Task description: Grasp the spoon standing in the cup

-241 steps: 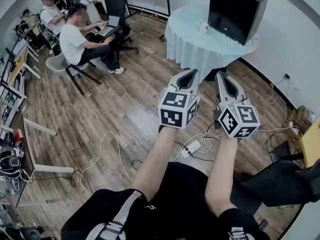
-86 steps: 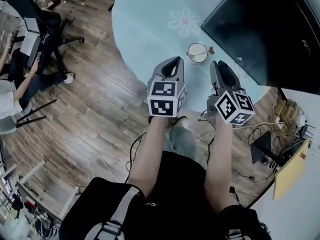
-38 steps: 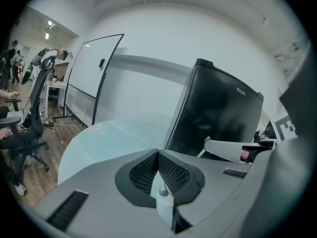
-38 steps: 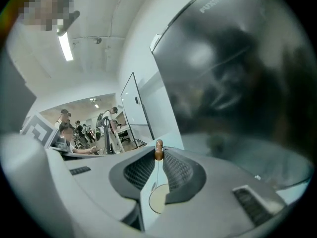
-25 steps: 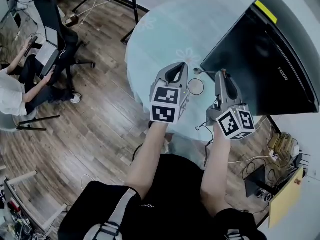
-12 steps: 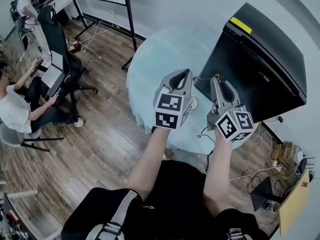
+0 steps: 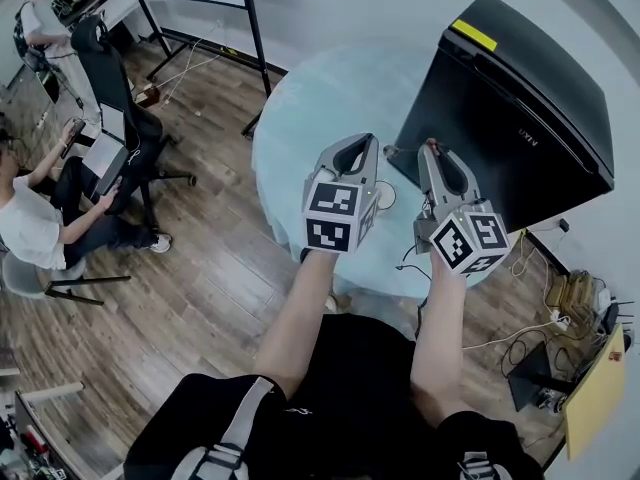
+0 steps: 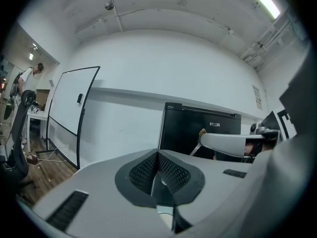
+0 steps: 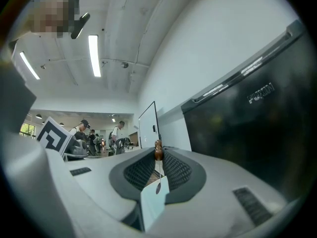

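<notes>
A round table [image 7: 300,133] under a pale blue cloth stands on a wooden floor [image 7: 200,288]. One black cabinet [image 7: 510,118] sits on the table, just right of the right gripper [image 7: 432,151]. Two grippers hang side by side above the cloth. The left gripper [image 7: 353,145] has its jaws pressed together on nothing. The right gripper's jaws are narrow, pinching one spoon [image 9: 158,152] by its brown beaded handle end. One white cup [image 7: 384,196] stands on the cloth between the two grippers, lower down; only the head view shows it. Only the left gripper view shows the face of one whiteboard [image 8: 74,115], far to that gripper's left. The head view shows two people, one seated [image 7: 30,228], well left of both grippers.
</notes>
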{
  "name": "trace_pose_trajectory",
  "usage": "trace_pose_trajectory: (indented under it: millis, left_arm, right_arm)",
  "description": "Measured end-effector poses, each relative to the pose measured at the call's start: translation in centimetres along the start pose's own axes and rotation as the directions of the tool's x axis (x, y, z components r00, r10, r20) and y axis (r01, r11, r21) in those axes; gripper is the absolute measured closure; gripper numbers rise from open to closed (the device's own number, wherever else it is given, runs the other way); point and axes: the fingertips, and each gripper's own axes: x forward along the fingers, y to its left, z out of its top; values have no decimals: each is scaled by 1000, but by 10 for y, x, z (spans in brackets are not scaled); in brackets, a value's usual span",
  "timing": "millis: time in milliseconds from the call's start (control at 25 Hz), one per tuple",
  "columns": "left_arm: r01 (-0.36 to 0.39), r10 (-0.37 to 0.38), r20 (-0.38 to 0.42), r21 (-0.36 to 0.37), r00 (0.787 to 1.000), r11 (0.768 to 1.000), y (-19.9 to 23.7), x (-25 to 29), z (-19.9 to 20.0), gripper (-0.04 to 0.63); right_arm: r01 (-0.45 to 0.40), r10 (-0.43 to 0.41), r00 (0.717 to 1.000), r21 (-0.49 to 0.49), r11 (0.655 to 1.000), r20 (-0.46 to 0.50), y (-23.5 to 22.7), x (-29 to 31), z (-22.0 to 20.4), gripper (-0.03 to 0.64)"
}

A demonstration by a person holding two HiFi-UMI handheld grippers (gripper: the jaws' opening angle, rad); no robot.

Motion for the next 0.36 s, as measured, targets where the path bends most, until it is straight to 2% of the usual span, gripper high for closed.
trace_pose_trajectory:
  millis: [160,360]
  left_arm:
    - [5,-5,-1,-3,1000,1000,0,1,-3,581]
    - [-1,1,1,-7,1000,1000,10,1,-1,581]
  right_arm:
    - [7,-7,1000,10,1000,3,-1,1,0,565]
    - [-21,21,1000,-18,1000,12,13,15,8,565]
